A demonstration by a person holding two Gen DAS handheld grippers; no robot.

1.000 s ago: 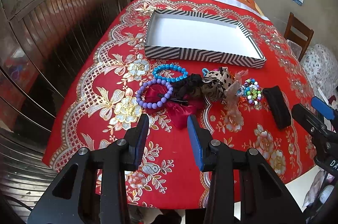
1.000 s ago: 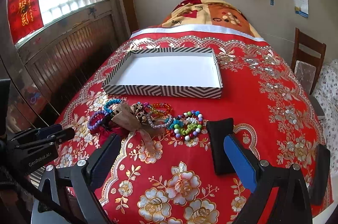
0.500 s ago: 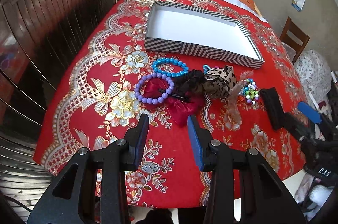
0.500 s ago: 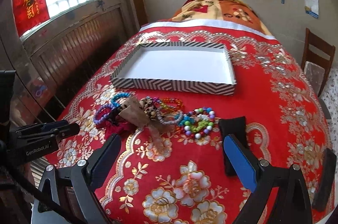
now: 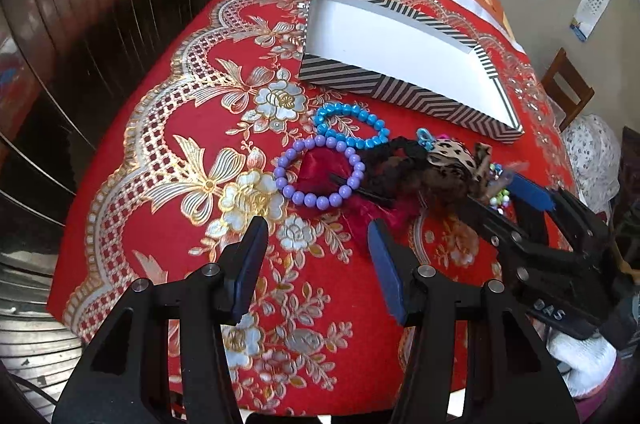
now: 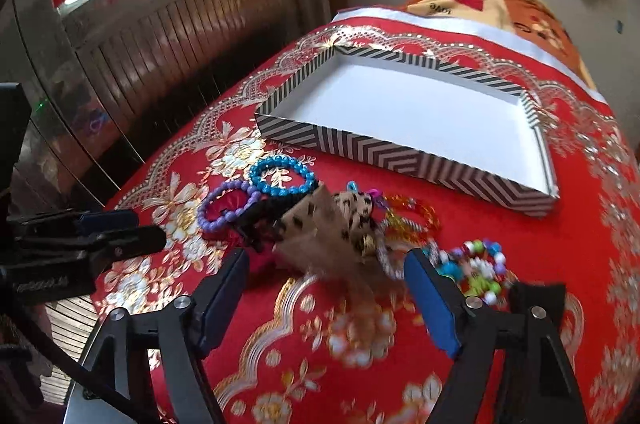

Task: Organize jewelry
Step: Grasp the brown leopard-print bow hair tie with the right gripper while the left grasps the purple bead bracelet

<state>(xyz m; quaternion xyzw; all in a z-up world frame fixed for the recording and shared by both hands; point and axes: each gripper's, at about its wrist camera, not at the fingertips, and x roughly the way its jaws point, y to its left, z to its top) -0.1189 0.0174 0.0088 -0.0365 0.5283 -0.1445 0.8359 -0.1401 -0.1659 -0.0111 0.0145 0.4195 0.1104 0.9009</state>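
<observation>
Both empty | left gripper (image 5: 318, 244) opening near purple bracelet (image 5: 320, 172) | right gripper (image 6: 326, 278) closing around leopard bow (image 6: 340, 224) | centring before pinching

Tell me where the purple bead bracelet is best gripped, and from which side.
Take the purple bead bracelet at its bare outer arc, on the side away from the pile, coming down from above with one finger inside the ring. It lies flat; its far side rests on the dark red satin bow by the black hair tie.

In the left wrist view the right gripper (image 5: 496, 197) covers most of the multicoloured bead bracelet (image 5: 498, 192), while the leopard-print bow (image 6: 340, 228) blurs in the right wrist view.
</observation>
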